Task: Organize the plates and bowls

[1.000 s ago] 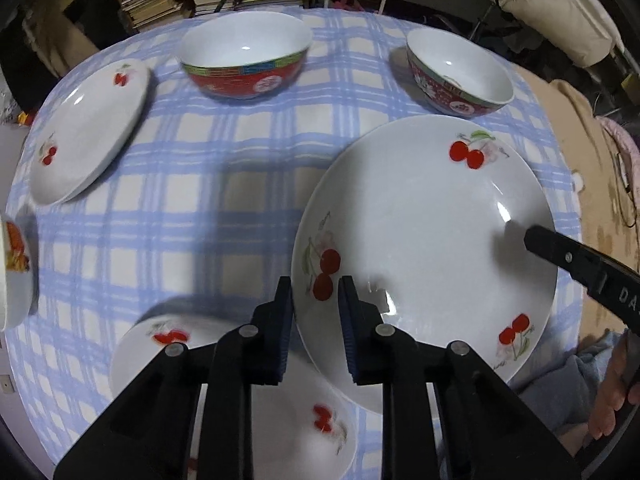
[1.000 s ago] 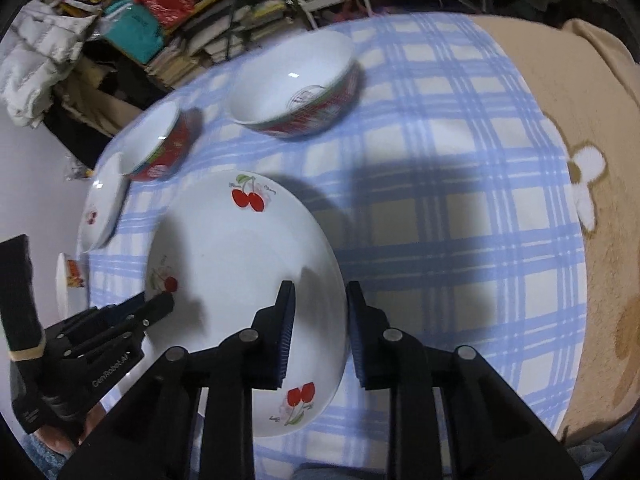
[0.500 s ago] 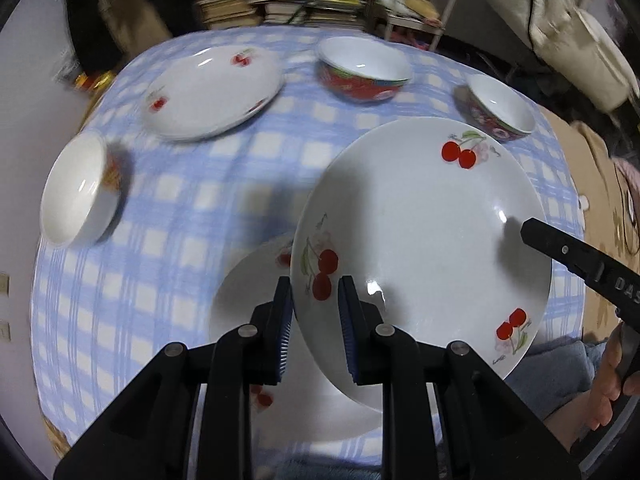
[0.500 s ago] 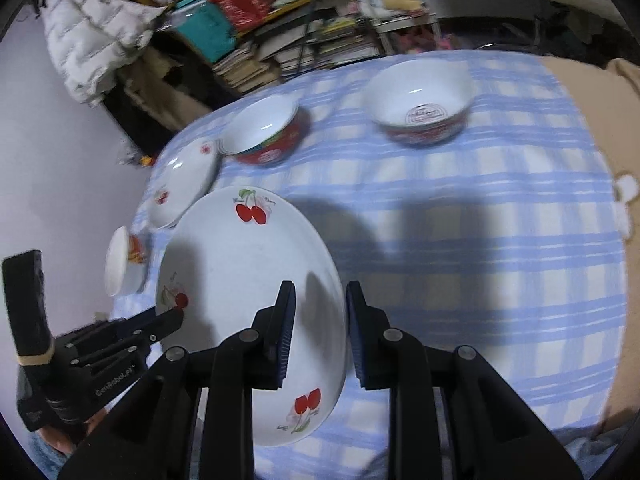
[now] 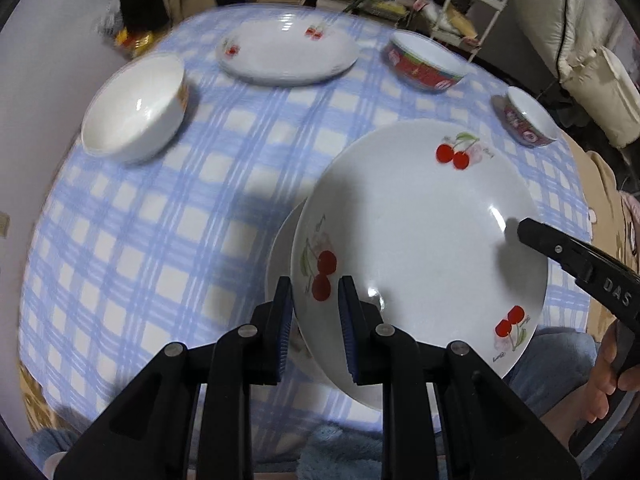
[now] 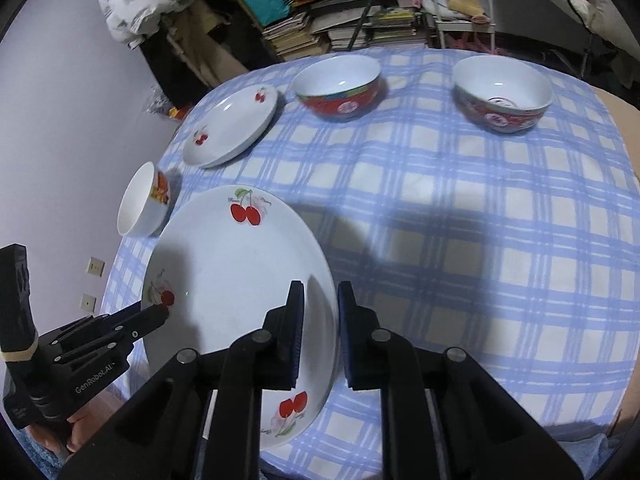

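Over the blue-checked bench [image 5: 168, 240], the large cherry plate [image 5: 416, 232] hangs above a second plate [image 5: 284, 248], its opposite rims pinched by the left gripper [image 5: 316, 312] and the right gripper [image 6: 320, 320], whose fingers have just narrowed, bowls standing beyond.

held plate [image 5: 420, 216]: glazed ceramic, glossy, smooth, catching small highlights; red cherry prints showing on white
second plate under it [image 5: 282, 248]: same white glaze, only an edge showing
far plate [image 6: 232, 124]: glossy white ceramic, light glinting off it
white bowl [image 5: 134, 120]: shiny glazed ceramic, smooth inside
red bowls [image 6: 338, 82]: gloss glaze, white inside, red patterned outside
bench cloth [image 6: 460, 200]: soft woven fabric, matt, blue-and-white check, looking slightly fuzzy
left gripper [image 5: 316, 320]: matt black plastic, metal pivot pins shining
fingers [image 5: 347, 320]: ribbed blue pads, looking rubbery
right gripper [image 6: 320, 320]: same matt black plastic
book stacks [image 6: 348, 28]: paper, matt
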`<act>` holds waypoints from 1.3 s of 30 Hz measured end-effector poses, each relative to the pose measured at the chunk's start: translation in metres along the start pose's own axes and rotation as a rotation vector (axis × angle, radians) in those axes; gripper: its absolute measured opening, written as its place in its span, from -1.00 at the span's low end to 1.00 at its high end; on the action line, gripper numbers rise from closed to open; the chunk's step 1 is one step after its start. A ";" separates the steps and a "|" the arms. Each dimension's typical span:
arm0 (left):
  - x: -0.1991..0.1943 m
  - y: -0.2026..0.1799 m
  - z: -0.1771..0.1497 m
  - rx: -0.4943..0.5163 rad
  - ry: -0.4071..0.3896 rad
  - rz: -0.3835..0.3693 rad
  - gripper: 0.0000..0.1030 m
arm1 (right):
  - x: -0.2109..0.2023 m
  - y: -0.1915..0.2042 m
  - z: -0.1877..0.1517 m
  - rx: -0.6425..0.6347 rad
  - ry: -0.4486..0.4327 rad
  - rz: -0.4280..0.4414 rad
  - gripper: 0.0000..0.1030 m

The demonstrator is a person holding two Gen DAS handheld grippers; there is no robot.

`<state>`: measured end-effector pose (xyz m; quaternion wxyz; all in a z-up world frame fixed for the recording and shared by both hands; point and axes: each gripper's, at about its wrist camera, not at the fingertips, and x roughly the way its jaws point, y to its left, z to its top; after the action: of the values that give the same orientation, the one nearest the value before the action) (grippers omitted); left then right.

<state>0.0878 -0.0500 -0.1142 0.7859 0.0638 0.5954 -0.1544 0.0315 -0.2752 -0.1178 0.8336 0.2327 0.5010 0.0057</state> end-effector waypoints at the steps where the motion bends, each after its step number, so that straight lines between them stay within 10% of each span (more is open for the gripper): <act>1: 0.005 0.007 -0.001 -0.018 0.022 -0.010 -0.58 | 0.002 0.007 0.000 -0.026 0.006 -0.004 -0.65; 39: 0.048 0.009 -0.003 -0.050 0.122 0.098 -0.58 | 0.050 0.014 -0.009 -0.049 0.100 -0.100 -0.78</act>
<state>0.0995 -0.0486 -0.1618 0.7559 0.0826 0.6422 -0.0966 0.0526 -0.2468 -0.1573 0.8123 0.1862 0.5526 -0.0119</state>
